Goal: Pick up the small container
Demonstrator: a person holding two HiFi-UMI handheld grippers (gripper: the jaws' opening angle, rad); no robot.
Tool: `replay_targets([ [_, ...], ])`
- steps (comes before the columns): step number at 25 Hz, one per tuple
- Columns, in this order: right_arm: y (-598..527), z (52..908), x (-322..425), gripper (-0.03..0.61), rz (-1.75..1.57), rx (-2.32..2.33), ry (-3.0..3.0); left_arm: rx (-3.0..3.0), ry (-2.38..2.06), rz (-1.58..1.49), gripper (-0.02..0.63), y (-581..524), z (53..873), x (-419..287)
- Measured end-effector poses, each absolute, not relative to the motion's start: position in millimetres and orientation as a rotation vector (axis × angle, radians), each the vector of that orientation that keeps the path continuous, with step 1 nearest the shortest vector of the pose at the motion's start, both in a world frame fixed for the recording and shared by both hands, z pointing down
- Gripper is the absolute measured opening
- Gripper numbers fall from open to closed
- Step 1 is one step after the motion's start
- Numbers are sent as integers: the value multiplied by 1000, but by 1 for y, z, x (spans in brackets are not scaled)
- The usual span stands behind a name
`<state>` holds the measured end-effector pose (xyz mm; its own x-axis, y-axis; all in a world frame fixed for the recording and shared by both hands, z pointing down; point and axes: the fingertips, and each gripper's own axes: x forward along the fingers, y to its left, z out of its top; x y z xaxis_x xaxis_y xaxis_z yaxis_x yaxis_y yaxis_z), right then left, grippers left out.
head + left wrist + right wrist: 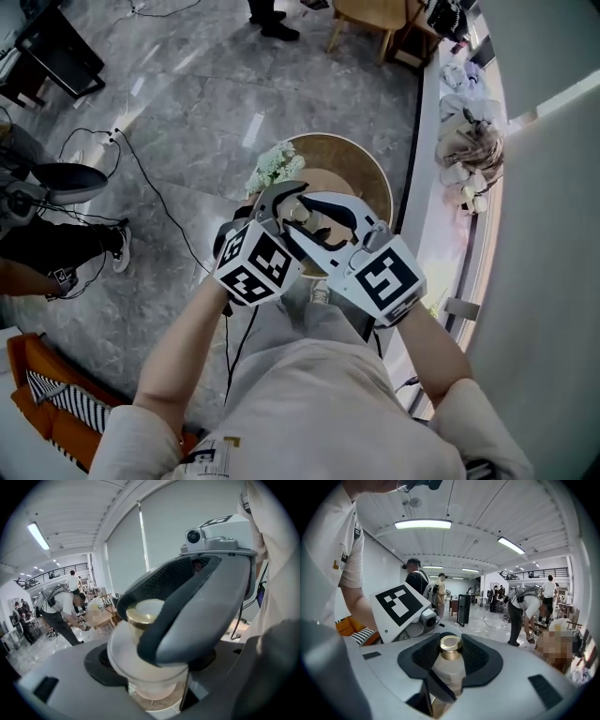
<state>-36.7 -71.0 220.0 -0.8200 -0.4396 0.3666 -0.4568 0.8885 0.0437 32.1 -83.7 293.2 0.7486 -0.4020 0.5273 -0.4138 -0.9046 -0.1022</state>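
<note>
The small container (301,214) is a pale translucent jar with a gold cap, held up in front of my chest between both grippers. My left gripper (284,199) has its jaws wide around the jar's broad body (150,679), and the pads touch its sides. My right gripper (319,225) comes from the other side. Its fingers (201,606) wrap the upper part by the gold cap (142,615). In the right gripper view the cap (450,643) sits between the black pads of the right gripper (451,657), above the jar's pale body (449,671).
Below the grippers stands a round wooden table (364,167) with white flowers (275,167). A white ledge (448,216) with cluttered items runs along the right. Cables (150,183) trail over the grey floor on the left. People stand farther off in the room.
</note>
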Motion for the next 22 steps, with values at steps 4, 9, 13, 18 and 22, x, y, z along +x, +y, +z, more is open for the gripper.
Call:
replay_targets([
  [4, -70, 184, -32, 140, 18, 665, -2700, 2929, -728, 860, 348, -86, 257, 36],
  [9, -70, 139, -30, 140, -48, 670, -2741, 2981, -760, 846, 348, -90, 211, 38],
  [13, -68, 101, -25, 140, -104, 657, -2763, 2985, -779, 813, 348, -89, 174, 45],
  [18, -61, 65, -23, 140, -185, 643, -2787, 3014, -818, 813, 348, -87, 137, 46],
  [22, -55, 57, -25, 140, -210, 635, -2799, 3030, -830, 853, 348, -82, 129, 43],
])
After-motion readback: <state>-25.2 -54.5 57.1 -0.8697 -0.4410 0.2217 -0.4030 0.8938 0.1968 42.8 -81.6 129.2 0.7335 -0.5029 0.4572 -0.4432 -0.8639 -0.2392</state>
